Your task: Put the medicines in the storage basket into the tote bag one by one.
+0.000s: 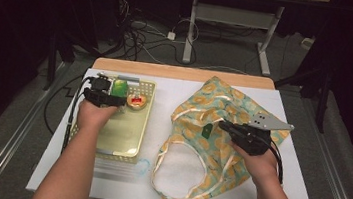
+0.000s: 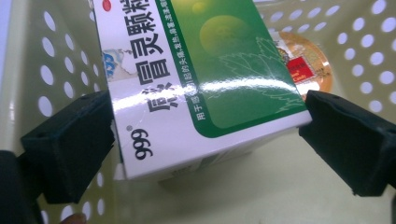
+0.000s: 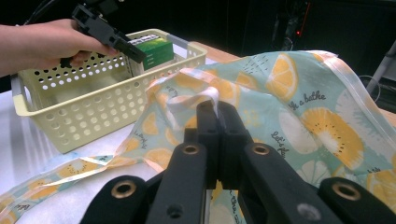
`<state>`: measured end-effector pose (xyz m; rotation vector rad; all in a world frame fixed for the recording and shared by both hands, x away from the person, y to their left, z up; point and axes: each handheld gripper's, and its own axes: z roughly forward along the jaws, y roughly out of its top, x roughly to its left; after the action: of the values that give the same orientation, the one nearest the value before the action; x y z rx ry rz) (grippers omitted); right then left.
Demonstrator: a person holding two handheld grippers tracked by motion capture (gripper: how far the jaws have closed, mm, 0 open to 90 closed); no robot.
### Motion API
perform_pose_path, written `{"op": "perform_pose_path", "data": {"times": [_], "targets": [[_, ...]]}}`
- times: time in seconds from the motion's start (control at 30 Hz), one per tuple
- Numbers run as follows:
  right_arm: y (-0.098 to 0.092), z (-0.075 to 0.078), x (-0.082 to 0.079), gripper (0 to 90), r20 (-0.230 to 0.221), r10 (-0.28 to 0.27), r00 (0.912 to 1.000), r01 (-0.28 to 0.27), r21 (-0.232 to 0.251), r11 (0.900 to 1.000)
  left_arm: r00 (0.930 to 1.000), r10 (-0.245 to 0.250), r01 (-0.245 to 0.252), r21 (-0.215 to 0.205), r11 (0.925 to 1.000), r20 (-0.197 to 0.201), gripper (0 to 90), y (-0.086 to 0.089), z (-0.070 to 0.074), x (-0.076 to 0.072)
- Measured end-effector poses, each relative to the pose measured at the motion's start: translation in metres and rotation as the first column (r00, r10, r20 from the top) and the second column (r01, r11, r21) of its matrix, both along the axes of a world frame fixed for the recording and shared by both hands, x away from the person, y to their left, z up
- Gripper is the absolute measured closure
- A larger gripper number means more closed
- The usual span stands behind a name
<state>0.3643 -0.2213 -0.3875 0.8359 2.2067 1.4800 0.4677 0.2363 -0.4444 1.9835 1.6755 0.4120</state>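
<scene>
A green and white medicine box sits at the far end of the pale yellow perforated basket. My left gripper is shut on it, one black jaw pressing on each side. In the high view the left gripper reaches into the basket's far left corner, at the box. A lemon-print cloth bag lies spread on the right of the table. My right gripper is shut on the bag's pale handle strap, pinched between its fingertips. In the right gripper view the left gripper holds the box.
A round gold-rimmed container with a red label lies in the basket beside the box. Something clear and flat lies in front of the basket. The white table cover ends near the bag. Behind the table are desk legs and floor cables.
</scene>
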Motion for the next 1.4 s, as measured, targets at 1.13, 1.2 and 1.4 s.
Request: {"op": "perform_pose_path", "data": {"times": [1.13, 1.2, 1.4], "targets": [[-0.002, 0.003, -0.001, 90.0, 0.011, -0.002, 0.9999, 0.002, 0.002, 1.000, 0.9985, 0.024, -0.021, -0.065, 0.9976, 0.048, 16.3, 0.010, 0.014, -0.036], [-0.002, 0.003, -0.001, 90.0, 0.013, -0.001, 0.9999, 0.001, 0.003, 1.000, 0.9978, 0.015, -0.011, -0.066, 0.9978, 0.065, 16.3, 0.010, 0.017, -0.043], [-0.002, 0.003, -0.001, 90.0, 0.012, 0.000, 0.9999, 0.000, 0.005, 1.000, 0.9931, -0.015, 0.024, -0.076, 0.9968, 0.117, 16.3, 0.009, 0.025, -0.063]]}}
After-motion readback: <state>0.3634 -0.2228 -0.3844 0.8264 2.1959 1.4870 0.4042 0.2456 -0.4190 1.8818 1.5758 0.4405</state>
